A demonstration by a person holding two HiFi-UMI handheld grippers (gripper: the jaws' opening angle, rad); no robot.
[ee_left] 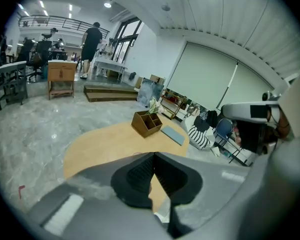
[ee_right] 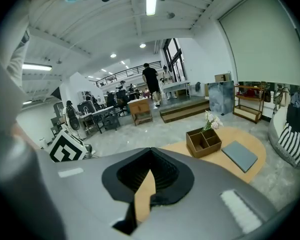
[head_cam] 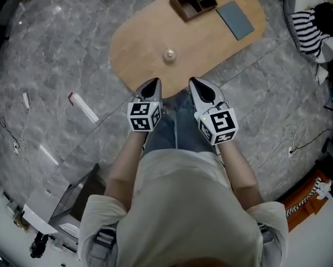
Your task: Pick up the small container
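Near worktop (head_cam: pixel 138 43) edge | left claw (head_cam: pixel 152 83) and right claw (head_cam: pixel 196 82) closed tight, holding nothing | pointed at small container (head_cam: pixel 169 54), likely lining up to grab

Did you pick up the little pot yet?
Not yet. Nothing looks done: the small container sits alone on the wooden table, with neither gripper touching it. In hand: nothing. The left gripper and right gripper are both shut and empty, by the table's near edge. Left to do: reach it, open the fingers, close on it, lift.
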